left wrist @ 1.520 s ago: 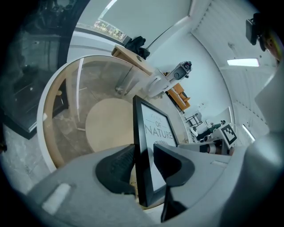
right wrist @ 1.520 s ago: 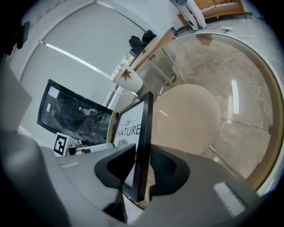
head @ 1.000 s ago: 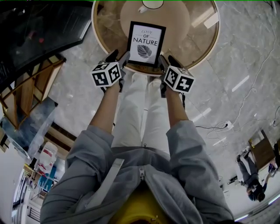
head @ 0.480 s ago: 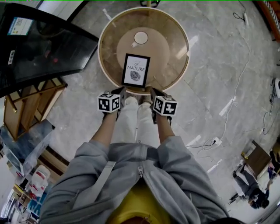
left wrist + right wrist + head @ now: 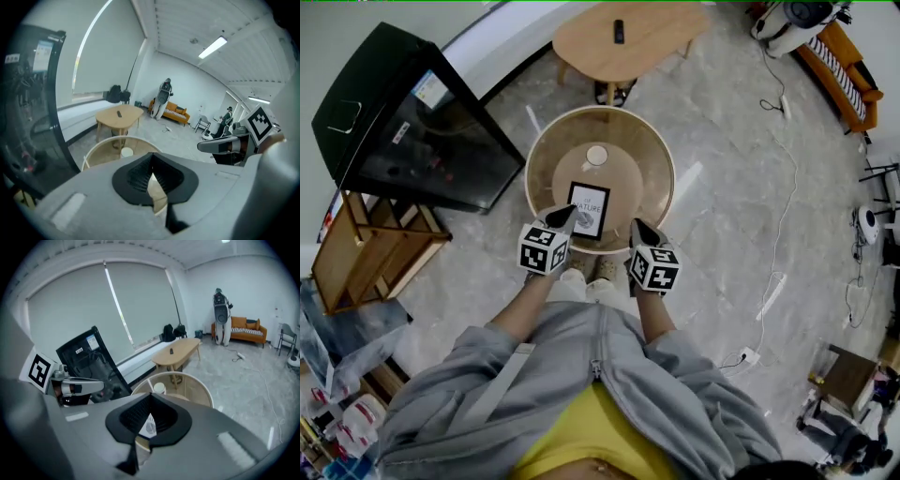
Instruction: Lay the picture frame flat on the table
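Observation:
A black picture frame (image 5: 588, 209) with a white leaf print is on the round wooden table (image 5: 652, 155), near its front edge. Its face shows to the head view, and I cannot tell if it leans or lies flat. My left gripper (image 5: 565, 217) is shut and empty, its tip by the frame's lower left corner. My right gripper (image 5: 637, 228) is also shut and empty, a little to the right of the frame. In the left gripper view the left gripper (image 5: 151, 173) points over the table's rim (image 5: 101, 146). The right gripper (image 5: 149, 416) has a sliver of the frame (image 5: 150, 426) showing below it.
A small white round thing (image 5: 596, 155) sits mid-table. Beyond stands an oval wooden table (image 5: 656, 33) with a remote (image 5: 619, 31). A black cabinet (image 5: 403, 122) and a wooden shelf (image 5: 366, 248) stand at left. Cables (image 5: 783, 103) cross the marble floor; an orange sofa (image 5: 839, 61) is far right.
The head view has pulled up and back, so table and frame look much smaller. Both grippers' fingers, spread beside the frame's lower corners a second ago, are now closed.

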The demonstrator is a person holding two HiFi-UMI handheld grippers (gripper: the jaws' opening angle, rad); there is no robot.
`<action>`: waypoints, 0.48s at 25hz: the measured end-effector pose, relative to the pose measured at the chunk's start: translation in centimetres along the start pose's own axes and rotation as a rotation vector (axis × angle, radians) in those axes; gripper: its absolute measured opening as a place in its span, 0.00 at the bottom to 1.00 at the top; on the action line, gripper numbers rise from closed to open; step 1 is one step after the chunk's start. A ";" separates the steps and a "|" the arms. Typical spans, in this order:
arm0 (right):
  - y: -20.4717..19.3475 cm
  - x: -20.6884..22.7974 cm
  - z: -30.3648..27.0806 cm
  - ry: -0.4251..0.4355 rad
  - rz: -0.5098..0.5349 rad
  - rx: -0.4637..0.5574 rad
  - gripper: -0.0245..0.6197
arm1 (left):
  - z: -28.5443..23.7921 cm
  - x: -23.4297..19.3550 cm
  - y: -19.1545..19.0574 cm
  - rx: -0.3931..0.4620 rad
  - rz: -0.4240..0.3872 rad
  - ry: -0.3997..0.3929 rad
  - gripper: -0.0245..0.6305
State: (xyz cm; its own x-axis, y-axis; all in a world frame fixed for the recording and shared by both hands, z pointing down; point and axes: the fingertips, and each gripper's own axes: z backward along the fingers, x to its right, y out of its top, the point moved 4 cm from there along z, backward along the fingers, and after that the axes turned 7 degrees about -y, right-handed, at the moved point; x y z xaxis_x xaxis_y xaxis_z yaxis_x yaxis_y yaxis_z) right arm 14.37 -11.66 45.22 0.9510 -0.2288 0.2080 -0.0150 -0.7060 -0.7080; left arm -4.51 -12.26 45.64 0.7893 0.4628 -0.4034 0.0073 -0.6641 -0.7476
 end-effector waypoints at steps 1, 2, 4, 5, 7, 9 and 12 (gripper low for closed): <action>1.9 -0.2 1.1 -0.005 0.012 0.050 0.04 | 0.8 0.7 2.0 0.045 -0.029 0.006 0.04; 3.7 -0.4 2.1 -0.009 0.026 0.100 0.04 | 1.6 1.4 3.9 0.089 -0.057 0.011 0.04; 7.3 -1.0 4.4 -0.013 0.055 0.203 0.04 | 3.4 2.9 7.3 0.168 -0.117 0.027 0.04; 9.0 -1.4 5.5 -0.015 0.070 0.255 0.04 | 4.3 3.6 9.1 0.206 -0.149 0.038 0.04; 12.2 -2.0 7.9 -0.021 0.097 0.354 0.04 | 6.2 4.9 12.4 0.285 -0.204 0.055 0.04; 14.8 -2.5 10.1 -0.027 0.123 0.440 0.04 | 7.9 6.4 15.2 0.362 -0.248 0.063 0.04; 17.8 -3.6 13.1 -0.025 0.162 0.546 0.04 | 10.6 8.4 18.9 0.462 -0.309 0.075 0.04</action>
State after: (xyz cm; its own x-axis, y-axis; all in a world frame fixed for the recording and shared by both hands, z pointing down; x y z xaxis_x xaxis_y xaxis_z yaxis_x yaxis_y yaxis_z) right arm 14.71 -14.62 22.98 0.9569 -0.2850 0.0563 -0.0059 -0.2129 -0.9771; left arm -4.26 -14.69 22.58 0.8347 0.5411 -0.1026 -0.0109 -0.1701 -0.9854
